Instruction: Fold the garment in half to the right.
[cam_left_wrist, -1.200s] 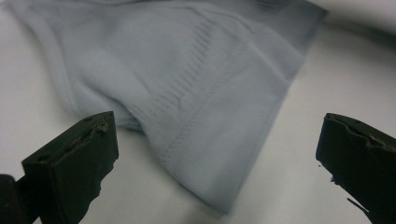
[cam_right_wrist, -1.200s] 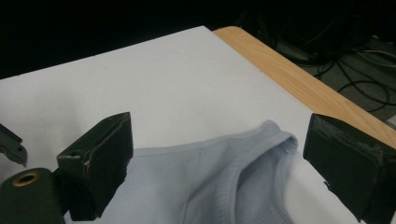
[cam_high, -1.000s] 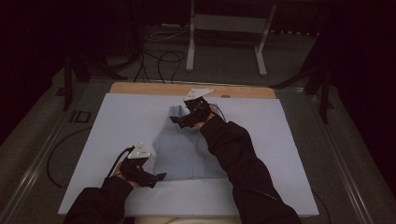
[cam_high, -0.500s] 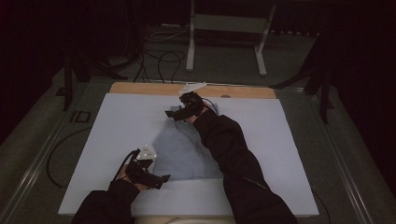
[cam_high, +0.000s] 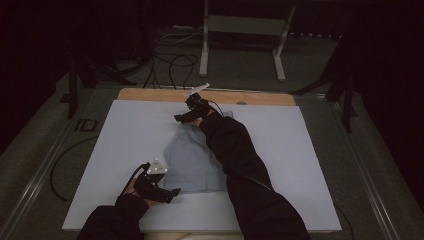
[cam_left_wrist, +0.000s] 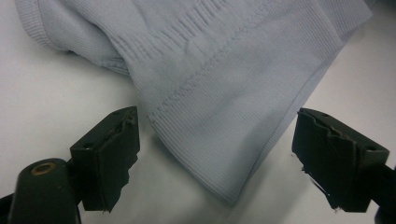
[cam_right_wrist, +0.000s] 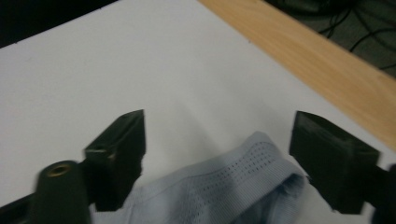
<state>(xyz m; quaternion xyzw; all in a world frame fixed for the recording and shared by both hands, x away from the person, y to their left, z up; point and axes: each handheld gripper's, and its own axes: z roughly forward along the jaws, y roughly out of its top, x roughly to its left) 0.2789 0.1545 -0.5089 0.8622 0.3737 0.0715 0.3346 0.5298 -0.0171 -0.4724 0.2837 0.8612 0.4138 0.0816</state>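
Observation:
A pale blue knit garment (cam_high: 192, 160) lies flat on the white sheet (cam_high: 300, 150). My left gripper (cam_high: 172, 192) rests at its near left corner. In the left gripper view that corner (cam_left_wrist: 224, 84) lies between the jaws of the left gripper (cam_left_wrist: 215, 116), which have just been closing, and the pads stand clear of the cloth. My right gripper (cam_high: 179, 118) is at the garment's far left corner. There a perforated fold (cam_right_wrist: 233, 186) sits low between the jaws of the right gripper (cam_right_wrist: 219, 119), which have also just been closing and do not touch it.
A bare wooden strip (cam_high: 150, 94) of the table runs along the sheet's far edge. Behind it, cables (cam_high: 170, 65) and a metal stand (cam_high: 205, 50) are on the dark floor. The sheet reaches well out to the right of the garment.
The right hand has moved left and a little down to the garment's far left corner. The left hand has stayed at the near corner.

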